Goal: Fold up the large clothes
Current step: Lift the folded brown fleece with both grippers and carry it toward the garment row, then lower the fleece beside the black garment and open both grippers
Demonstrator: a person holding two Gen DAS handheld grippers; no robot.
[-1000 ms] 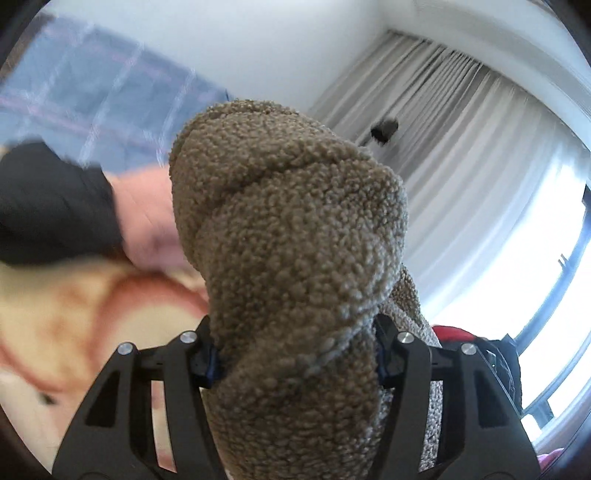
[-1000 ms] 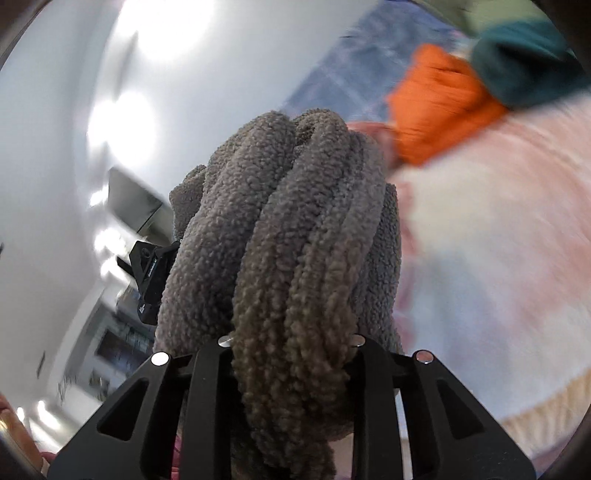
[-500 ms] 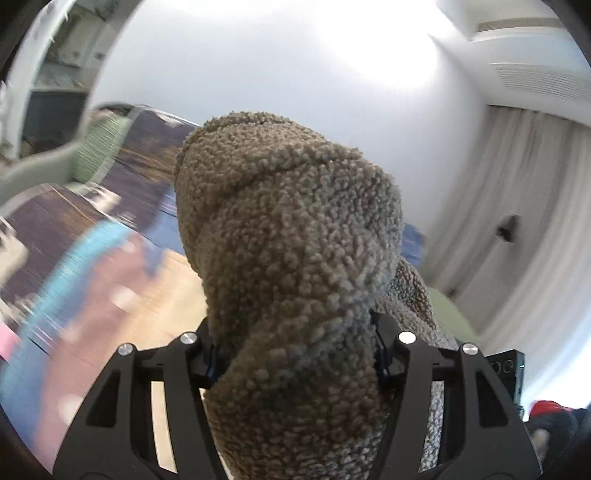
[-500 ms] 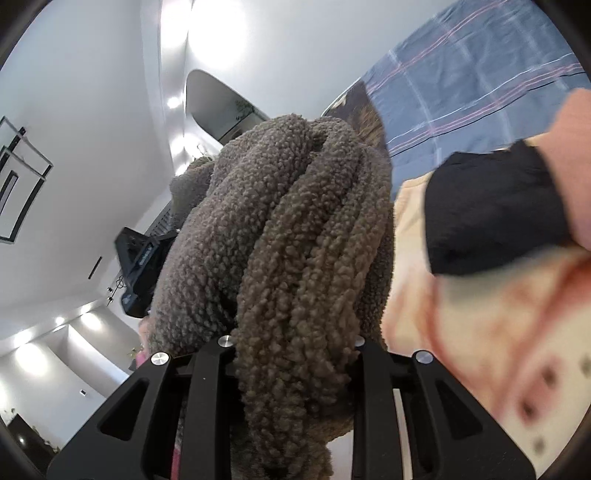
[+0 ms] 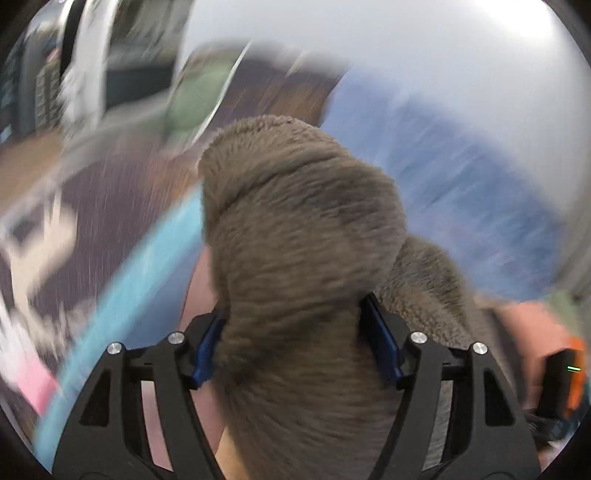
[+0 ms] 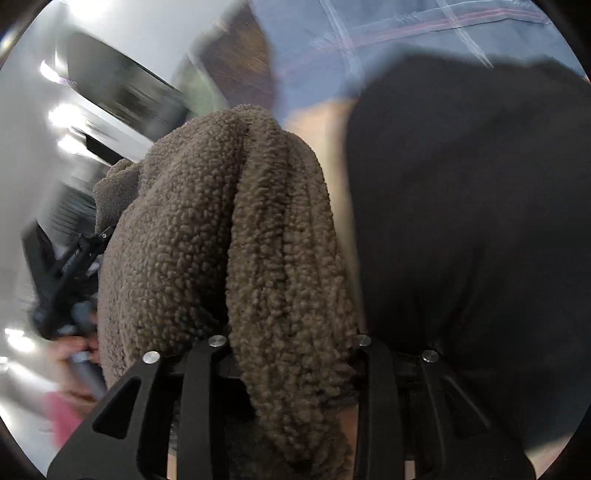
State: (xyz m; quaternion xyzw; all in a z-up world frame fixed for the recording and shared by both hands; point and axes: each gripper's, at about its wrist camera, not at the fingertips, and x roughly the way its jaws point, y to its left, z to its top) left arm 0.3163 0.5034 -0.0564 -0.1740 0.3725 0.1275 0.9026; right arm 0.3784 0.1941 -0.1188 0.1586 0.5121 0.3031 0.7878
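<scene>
A brown fleece garment point(image 5: 295, 229) is bunched up between the jaws of my left gripper point(image 5: 295, 354). Those jaws are opening, and the fleece still fills the gap and touches both blue pads point(image 5: 205, 354). Another bunch of the same fleece point(image 6: 229, 221) stands between the fingers of my right gripper point(image 6: 288, 354). These jaws are opening too, and a dark gap shows between the left finger and the cloth. The left gripper's black body point(image 6: 62, 273) shows at the left of the right wrist view. Both views are blurred by motion.
A person's black clothing point(image 6: 461, 221) fills the right side, close to my right gripper. Blue checked bedding point(image 6: 406, 29) lies behind it. The left wrist view shows blue bedding point(image 5: 461, 184), a light blue strip point(image 5: 129, 295) and a dark patterned surface point(image 5: 110, 203).
Both views have swung fast across the room with the fleece still between the jaws. The black clothing now looms large beside my right gripper. Both pairs of jaws stand a little wider.
</scene>
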